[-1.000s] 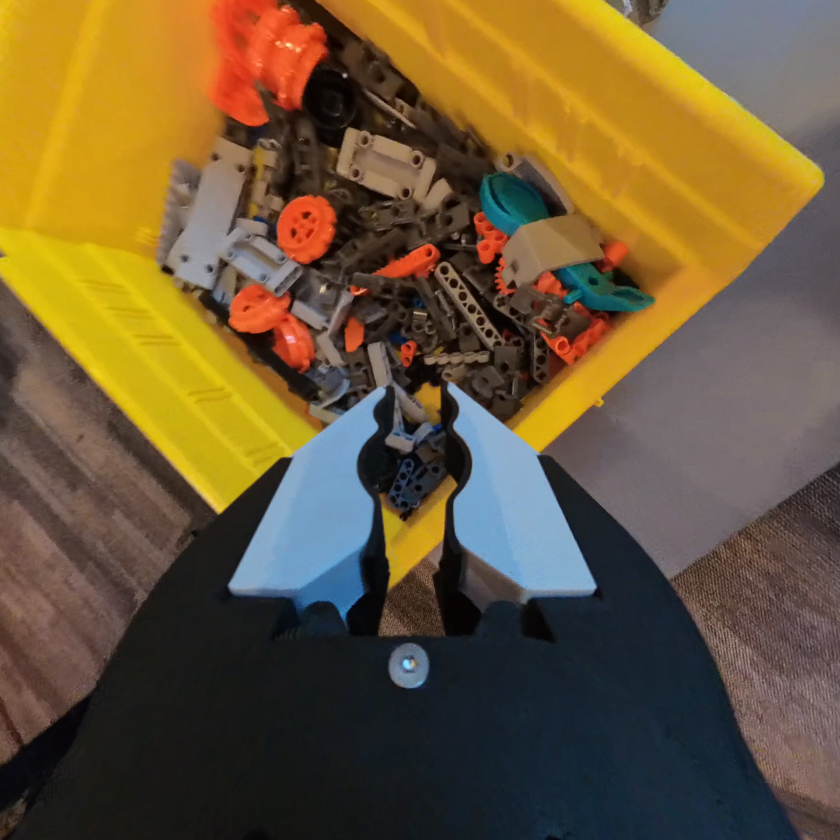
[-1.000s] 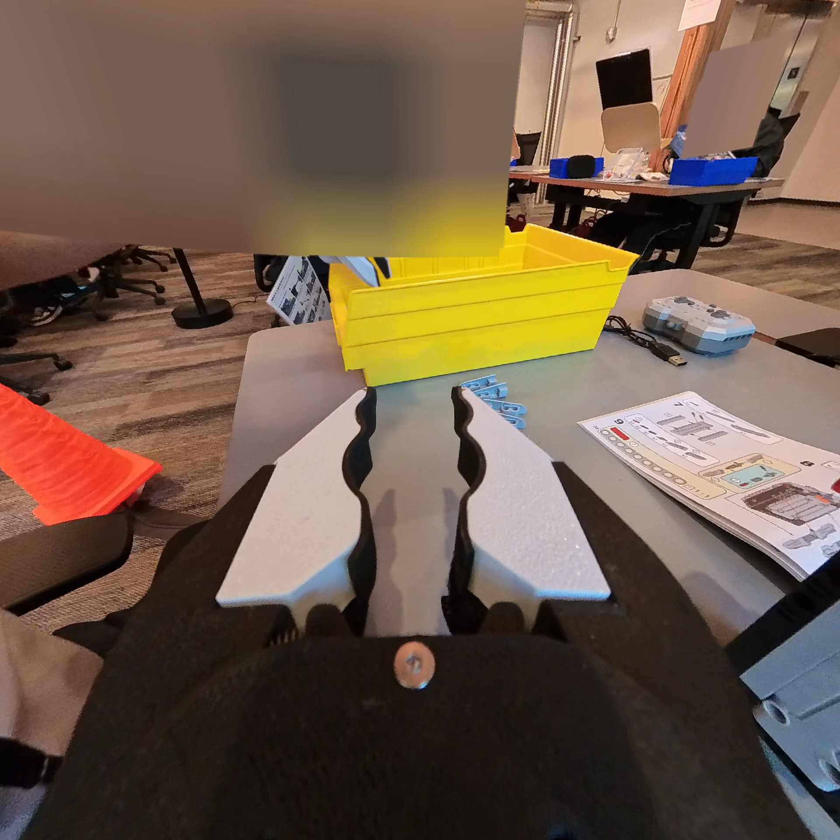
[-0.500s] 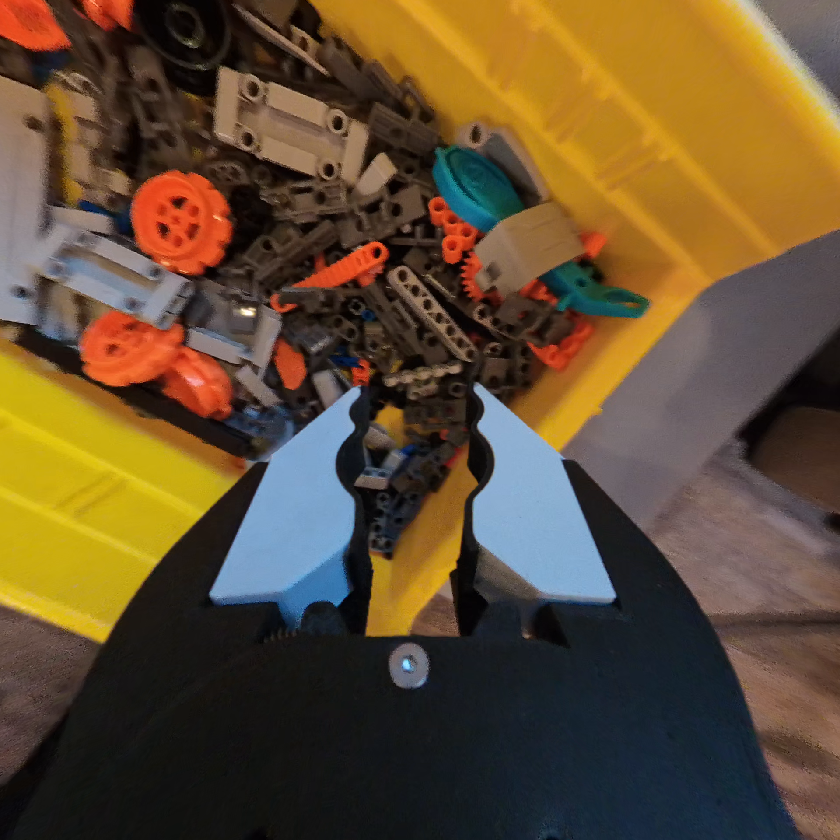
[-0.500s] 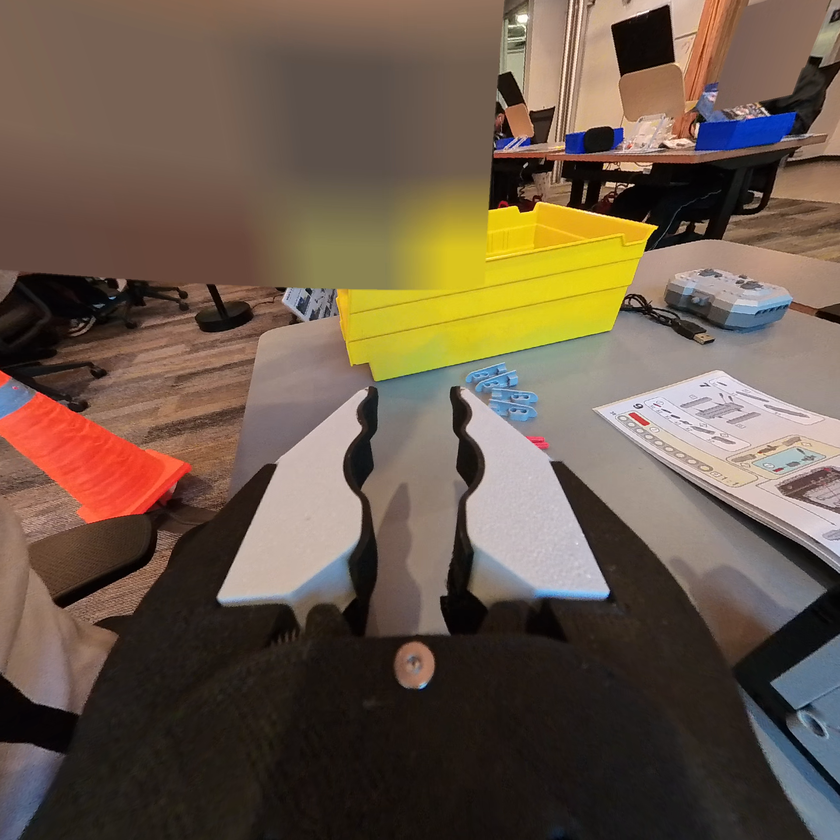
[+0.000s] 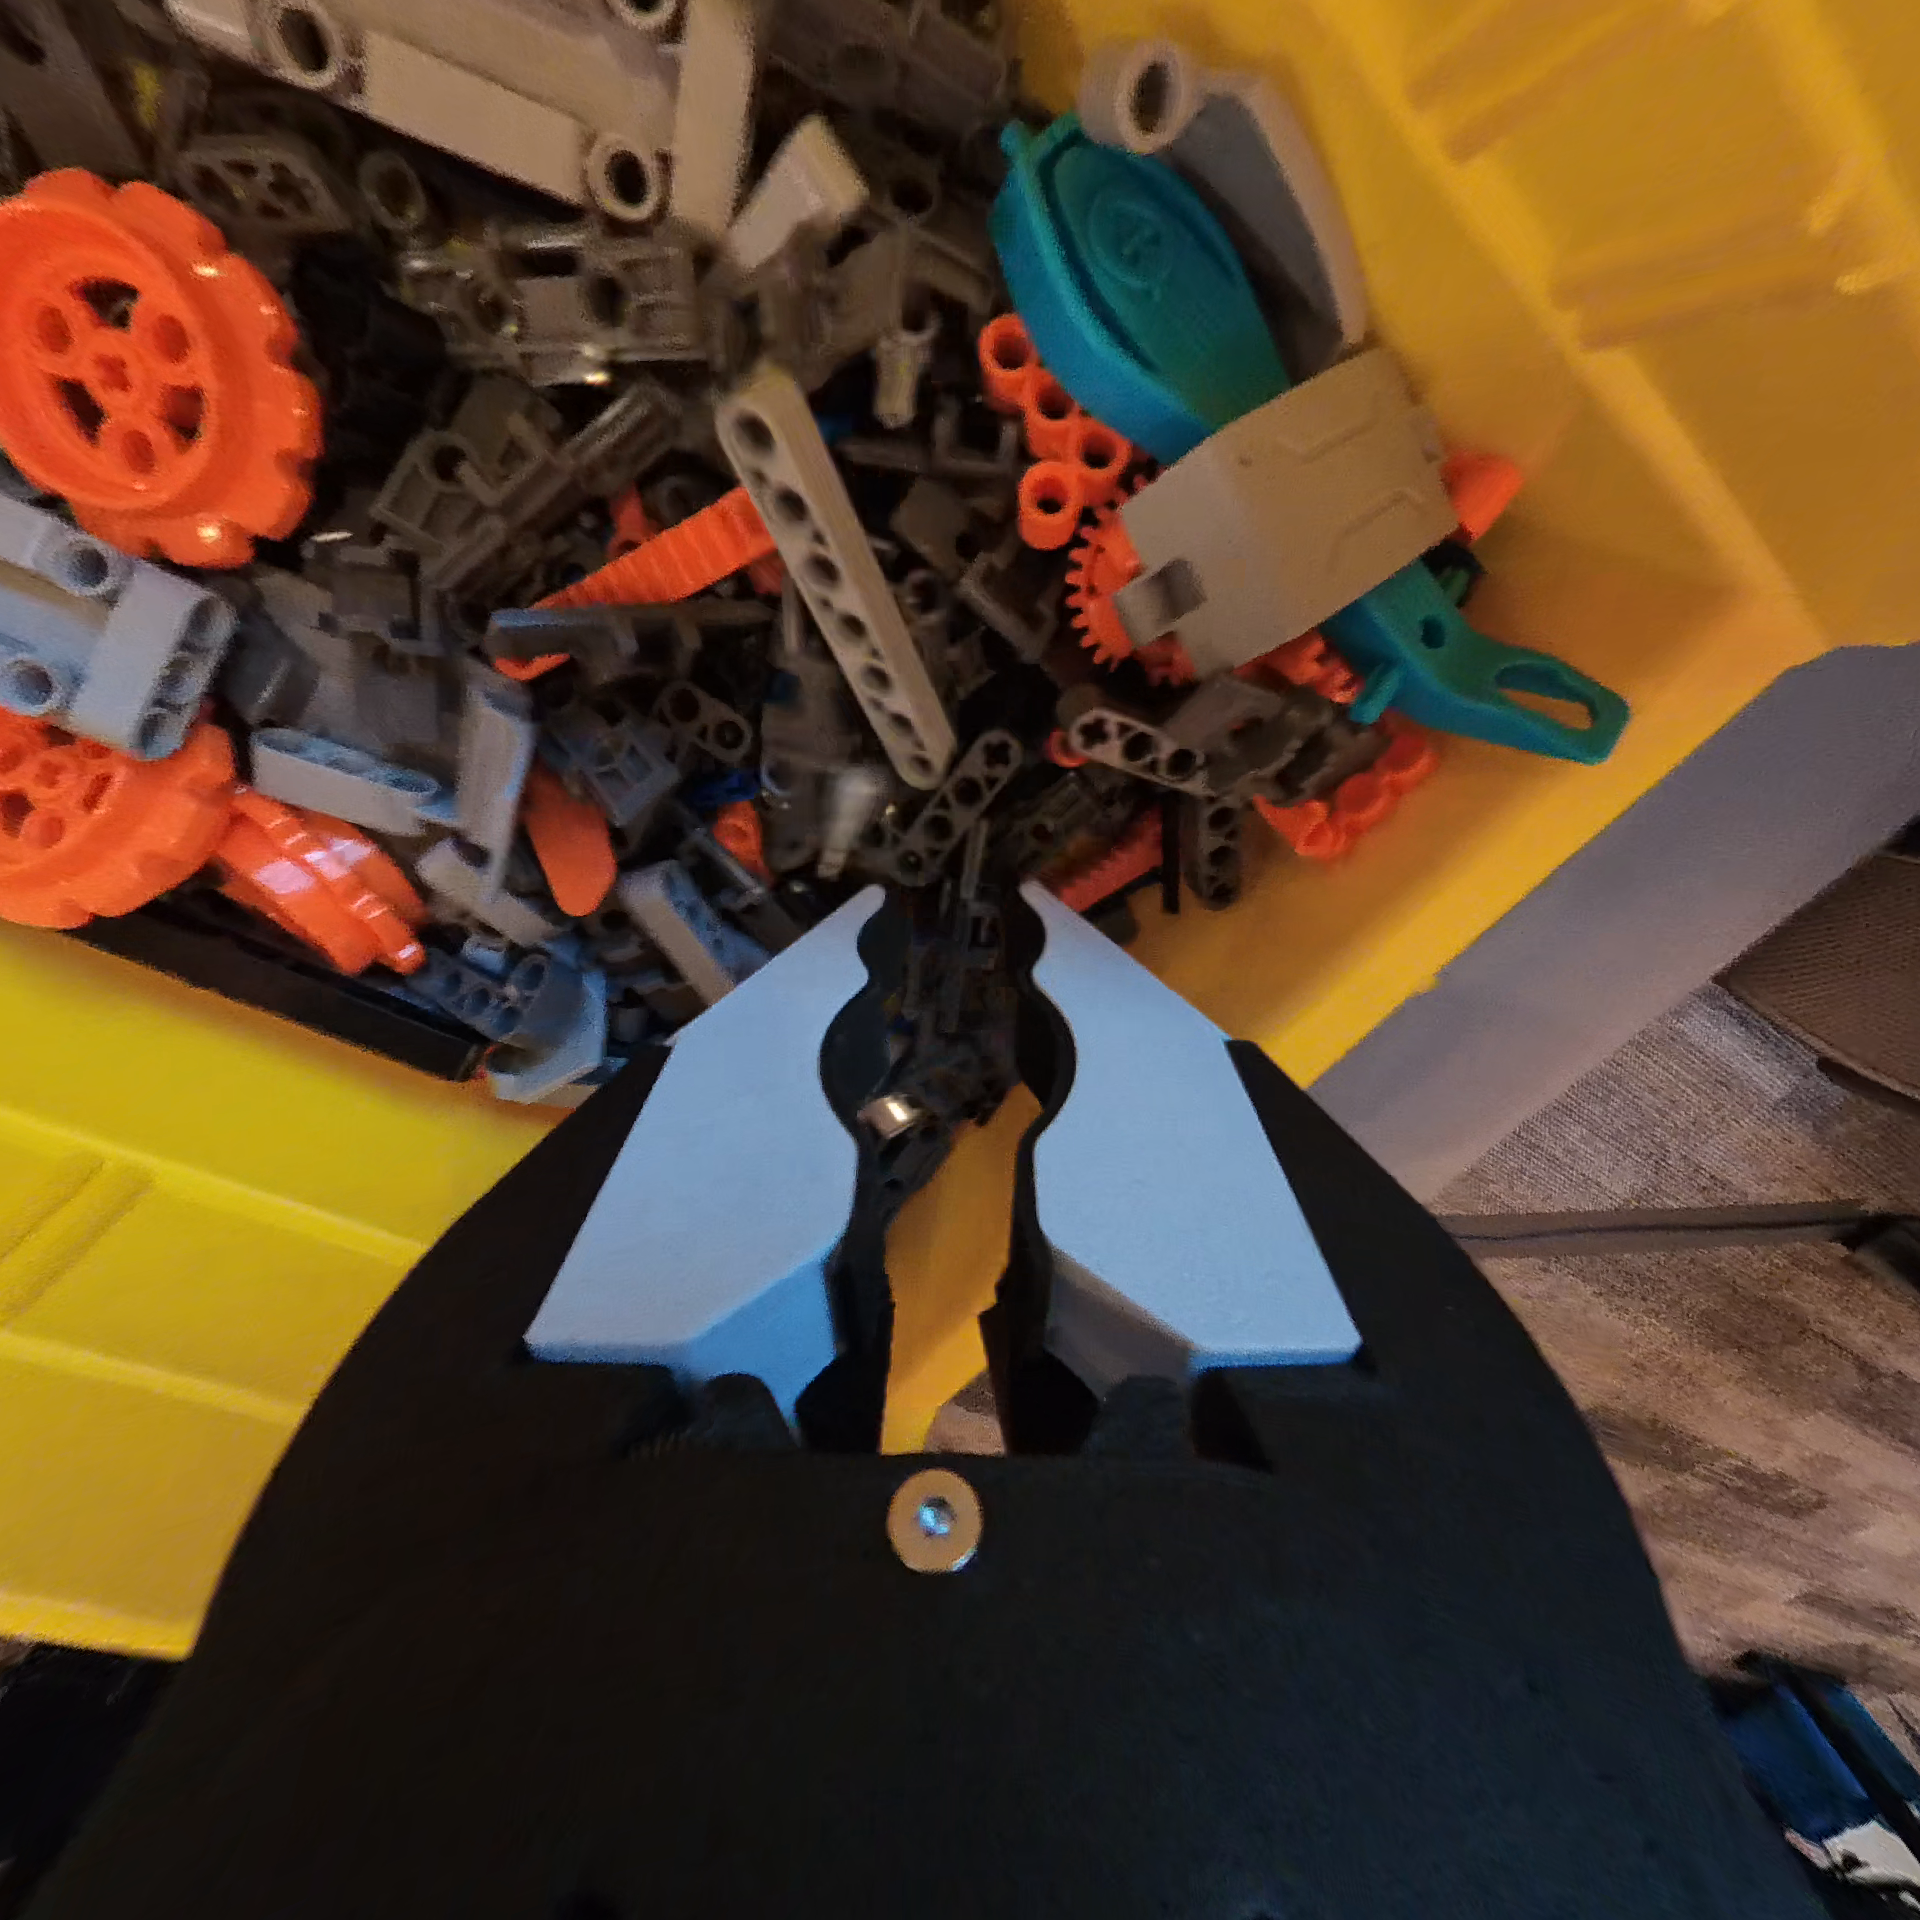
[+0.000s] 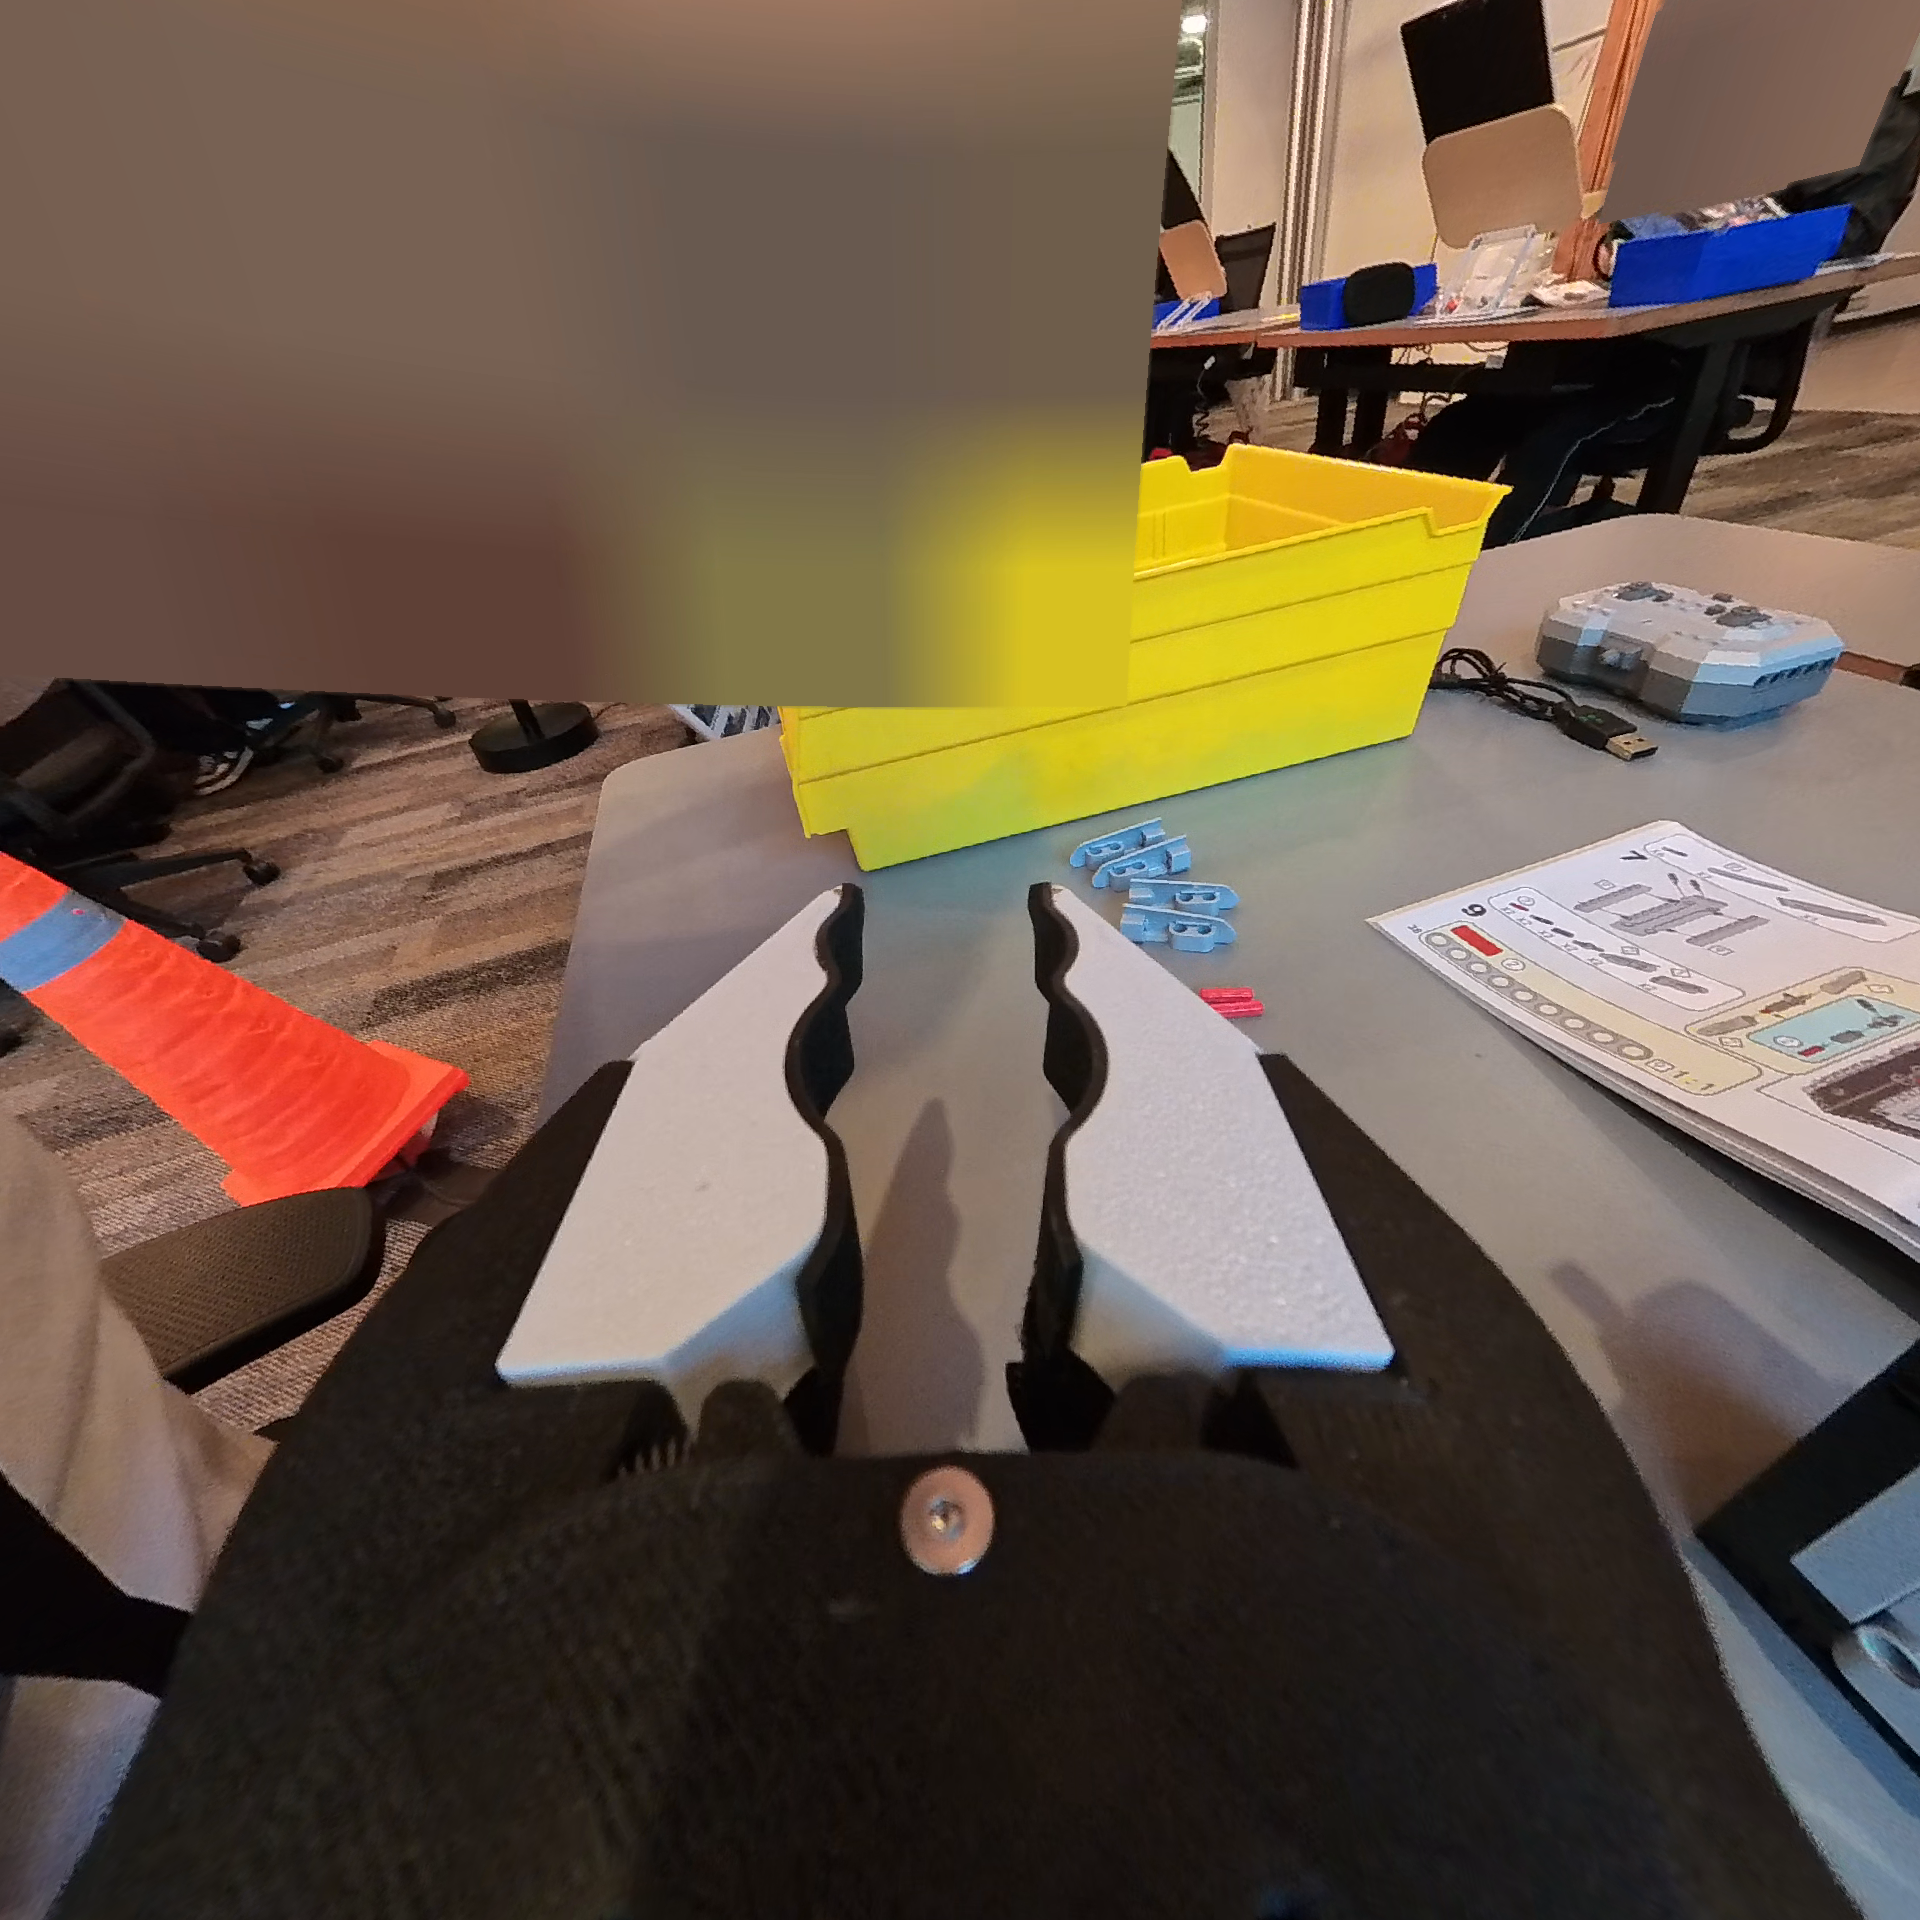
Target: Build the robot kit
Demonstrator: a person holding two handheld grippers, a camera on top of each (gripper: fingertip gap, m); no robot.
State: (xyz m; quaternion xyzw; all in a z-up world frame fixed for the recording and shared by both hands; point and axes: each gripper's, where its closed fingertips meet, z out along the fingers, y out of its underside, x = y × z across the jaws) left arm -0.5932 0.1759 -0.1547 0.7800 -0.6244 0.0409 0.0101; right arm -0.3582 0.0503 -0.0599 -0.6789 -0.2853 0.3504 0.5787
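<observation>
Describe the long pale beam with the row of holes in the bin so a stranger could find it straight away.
Look into the yellow bin, at the heap of grey and orange parts ahead of the left gripper. Near the heap's middle a long light grey beam lies slanted. It alone is pale, straight and pierced by one line of round holes; an orange toothed strip passes beneath it.

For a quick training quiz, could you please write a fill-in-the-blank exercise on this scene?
1. The left tool reaches into a ___ bin of building parts.
2. The right tool is open above the ___ table.
3. The small parts beside the bin on the table are ___.

Missing words: yellow; grey; blue
</observation>
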